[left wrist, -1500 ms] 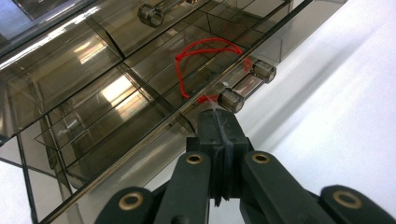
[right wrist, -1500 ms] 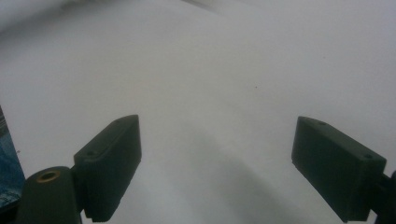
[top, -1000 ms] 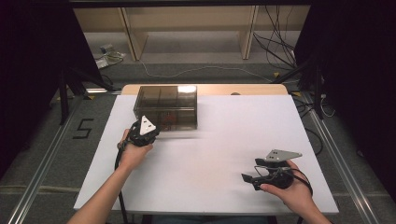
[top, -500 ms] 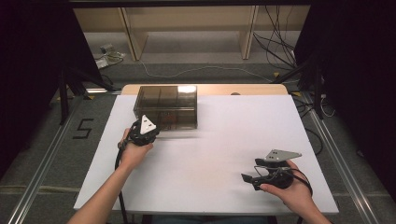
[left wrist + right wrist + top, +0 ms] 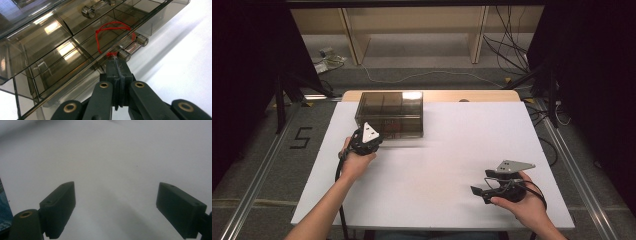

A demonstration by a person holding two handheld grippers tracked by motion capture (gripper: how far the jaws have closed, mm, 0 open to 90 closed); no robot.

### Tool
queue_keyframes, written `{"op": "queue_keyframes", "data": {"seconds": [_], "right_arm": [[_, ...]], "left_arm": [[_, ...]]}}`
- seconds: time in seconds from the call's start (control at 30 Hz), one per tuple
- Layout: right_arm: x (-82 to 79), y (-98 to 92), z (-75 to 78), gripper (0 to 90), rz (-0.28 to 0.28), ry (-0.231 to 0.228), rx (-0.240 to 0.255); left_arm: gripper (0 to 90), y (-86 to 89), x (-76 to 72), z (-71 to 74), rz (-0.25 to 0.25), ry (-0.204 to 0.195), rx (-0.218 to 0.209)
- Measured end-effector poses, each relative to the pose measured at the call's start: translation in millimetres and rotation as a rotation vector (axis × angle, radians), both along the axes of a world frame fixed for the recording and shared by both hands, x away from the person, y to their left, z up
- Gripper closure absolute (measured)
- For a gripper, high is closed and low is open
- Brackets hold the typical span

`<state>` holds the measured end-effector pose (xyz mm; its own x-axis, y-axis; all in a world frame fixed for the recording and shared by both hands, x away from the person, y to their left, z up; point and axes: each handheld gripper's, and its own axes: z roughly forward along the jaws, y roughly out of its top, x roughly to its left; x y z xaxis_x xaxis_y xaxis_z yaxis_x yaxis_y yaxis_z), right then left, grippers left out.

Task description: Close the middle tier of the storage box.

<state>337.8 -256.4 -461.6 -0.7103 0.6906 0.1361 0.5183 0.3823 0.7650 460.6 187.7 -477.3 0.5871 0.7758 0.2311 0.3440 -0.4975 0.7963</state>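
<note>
A smoky see-through plastic box [image 5: 389,112] with drawers stands at the back left of the white table [image 5: 447,140]. In the left gripper view a red string [image 5: 98,40] loops from a clear drawer handle [image 5: 141,40] on the box [image 5: 45,57] down to my jaw tips. My left gripper [image 5: 115,62] is shut, with the string's end pinched at its tip. From above, the left gripper [image 5: 376,139] sits against the box's front left. My right gripper [image 5: 480,182] rests near the front right, open; its jaws [image 5: 116,207] stand wide over bare table.
Dark curtains flank the table. Beyond its far edge are wooden shelf legs [image 5: 349,35] and loose cables [image 5: 422,75] on the floor. A metal rail [image 5: 257,175] runs along the left side. White tabletop stretches between my two hands.
</note>
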Motion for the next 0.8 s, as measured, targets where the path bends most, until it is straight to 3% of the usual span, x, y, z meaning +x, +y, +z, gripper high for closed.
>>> {"op": "queue_keyframes", "data": {"seconds": [0.8], "right_arm": [[-0.6, 0.1, 0.4, 16.7, 0.003, -0.003, 0.001]], "left_arm": [[89.8, -1.4, 3.8, 0.2, 0.014, -0.005, -0.006]]}}
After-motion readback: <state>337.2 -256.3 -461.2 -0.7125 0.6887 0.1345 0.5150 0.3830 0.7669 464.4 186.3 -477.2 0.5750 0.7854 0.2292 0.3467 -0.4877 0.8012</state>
